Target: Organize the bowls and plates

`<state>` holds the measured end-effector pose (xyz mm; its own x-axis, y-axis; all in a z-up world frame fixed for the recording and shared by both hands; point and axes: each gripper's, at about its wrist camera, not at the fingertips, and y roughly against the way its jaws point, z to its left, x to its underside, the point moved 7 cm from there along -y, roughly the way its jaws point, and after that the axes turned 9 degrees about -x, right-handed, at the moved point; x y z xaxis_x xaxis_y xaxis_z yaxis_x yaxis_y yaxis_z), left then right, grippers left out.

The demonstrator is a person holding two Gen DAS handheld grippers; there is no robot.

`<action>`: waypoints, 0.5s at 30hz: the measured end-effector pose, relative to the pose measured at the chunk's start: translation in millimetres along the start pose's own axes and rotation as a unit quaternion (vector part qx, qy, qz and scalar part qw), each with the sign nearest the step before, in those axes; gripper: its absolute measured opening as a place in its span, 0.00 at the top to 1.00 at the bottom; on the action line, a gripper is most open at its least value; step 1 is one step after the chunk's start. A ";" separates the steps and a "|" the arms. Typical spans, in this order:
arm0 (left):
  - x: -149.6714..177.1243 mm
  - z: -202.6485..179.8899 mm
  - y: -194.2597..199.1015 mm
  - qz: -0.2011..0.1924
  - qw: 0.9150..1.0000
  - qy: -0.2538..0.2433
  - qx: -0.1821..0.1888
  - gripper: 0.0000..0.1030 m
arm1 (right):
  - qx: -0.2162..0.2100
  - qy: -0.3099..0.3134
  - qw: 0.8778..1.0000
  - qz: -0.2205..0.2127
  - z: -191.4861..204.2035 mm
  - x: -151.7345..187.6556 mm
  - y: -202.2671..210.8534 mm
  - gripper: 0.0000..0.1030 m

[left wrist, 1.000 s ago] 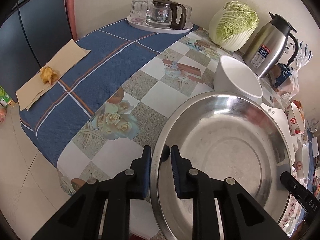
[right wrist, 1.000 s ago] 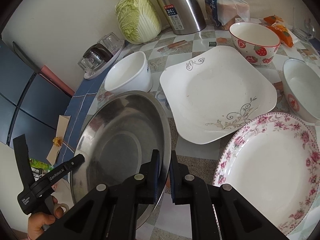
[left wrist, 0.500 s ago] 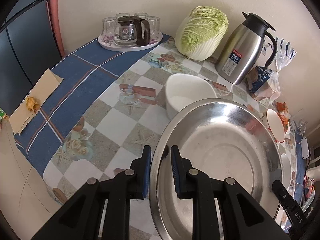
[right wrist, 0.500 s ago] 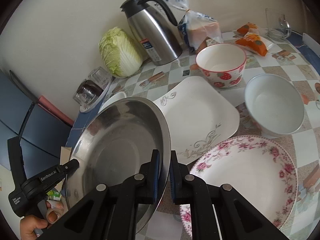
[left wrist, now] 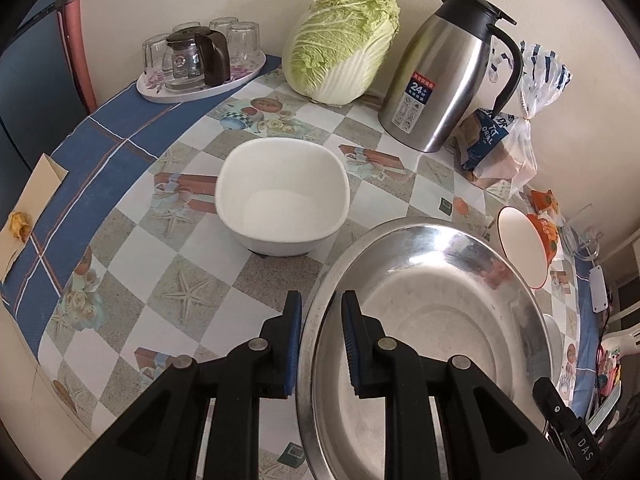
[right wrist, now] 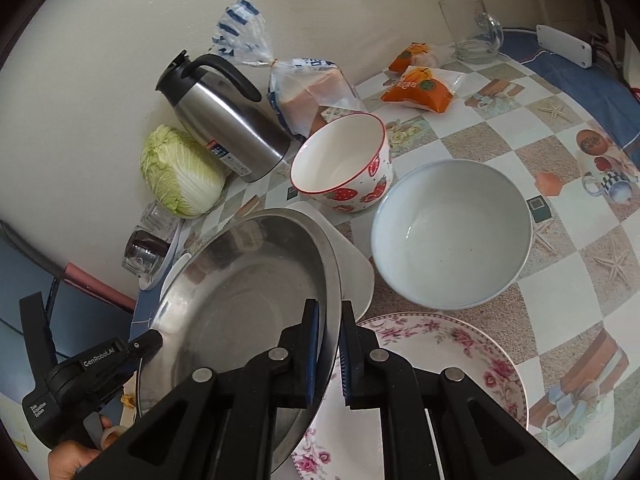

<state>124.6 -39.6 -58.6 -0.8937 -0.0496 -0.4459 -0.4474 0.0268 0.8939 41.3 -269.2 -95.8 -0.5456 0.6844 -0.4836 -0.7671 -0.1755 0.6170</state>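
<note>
So I've got the big round stainless steel basin (left wrist: pixel 432 340) pinched from both sides. My left gripper (left wrist: pixel 318 344) is clamped on its near-left rim, one blue pad inside and one outside, and my right gripper (right wrist: pixel 329 354) is clenched on the opposite rim the same way. The basin hangs tilted between the two, off the checkered tablecloth (left wrist: pixel 160 264).

Straight ahead of the left gripper sits a white square ceramic bowl (left wrist: pixel 282 196), apart from the basin. Further back are a napa cabbage (left wrist: pixel 340 44) and a steel thermos jug (left wrist: pixel 444 76).

From the right gripper's side, the basin covers most of a white square plate (right wrist: pixel 354 268), only its corner peeking out. Under that gripper's tips lies a round plate with pink flowers (right wrist: pixel 440 360). Ahead and to the right is a pale grey round bowl (right wrist: pixel 452 236), and beyond it a strawberry-print bowl (right wrist: pixel 344 160).
</note>
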 end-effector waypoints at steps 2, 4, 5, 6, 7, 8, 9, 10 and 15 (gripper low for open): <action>1.1 -3.9 -6.6 0.006 1.000 0.000 0.003 0.80 | 0.006 -0.001 1.000 -0.003 -5.0 -3.9 -1.0 0.90; 2.3 -5.5 -14.4 0.011 1.000 0.000 0.004 0.80 | 0.009 -0.001 1.000 -0.004 -9.4 -6.1 -2.3 0.90; 2.7 -5.3 -18.8 0.015 1.000 0.001 0.001 0.80 | 0.011 -0.001 1.000 -0.004 -11.0 -6.8 -3.0 0.90; 2.9 -4.9 -23.4 0.020 1.000 0.004 -0.001 0.80 | 0.012 0.001 1.000 -0.005 -11.7 -7.3 -4.3 0.90; 2.8 -4.0 -27.3 0.025 1.000 0.008 0.001 0.80 | 0.013 0.006 1.000 -0.006 -11.1 -7.8 -6.0 0.90; 2.1 -3.6 -30.6 0.027 1.000 0.012 0.003 0.80 | 0.016 0.014 1.000 -0.005 -10.2 -8.4 -8.6 0.90; 1.3 -3.7 -33.5 0.027 1.000 0.013 0.002 0.80 | 0.021 0.021 1.000 -0.004 -9.3 -9.1 -11.8 0.90; 0.4 -3.6 -35.9 0.028 1.000 0.012 0.001 0.80 | 0.027 0.027 0.999 -0.003 -8.7 -9.3 -15.0 0.90; -4.8 -3.0 -46.5 0.032 0.999 0.021 0.017 0.80 | 0.041 0.035 0.999 0.006 -10.4 -11.6 -31.4 0.90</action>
<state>149.8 -43.6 -97.9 -0.9190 -0.0880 -0.3843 -0.3903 0.0650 0.9184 68.2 -279.0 -116.0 -0.5792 0.6316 -0.5154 -0.7316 -0.1239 0.6704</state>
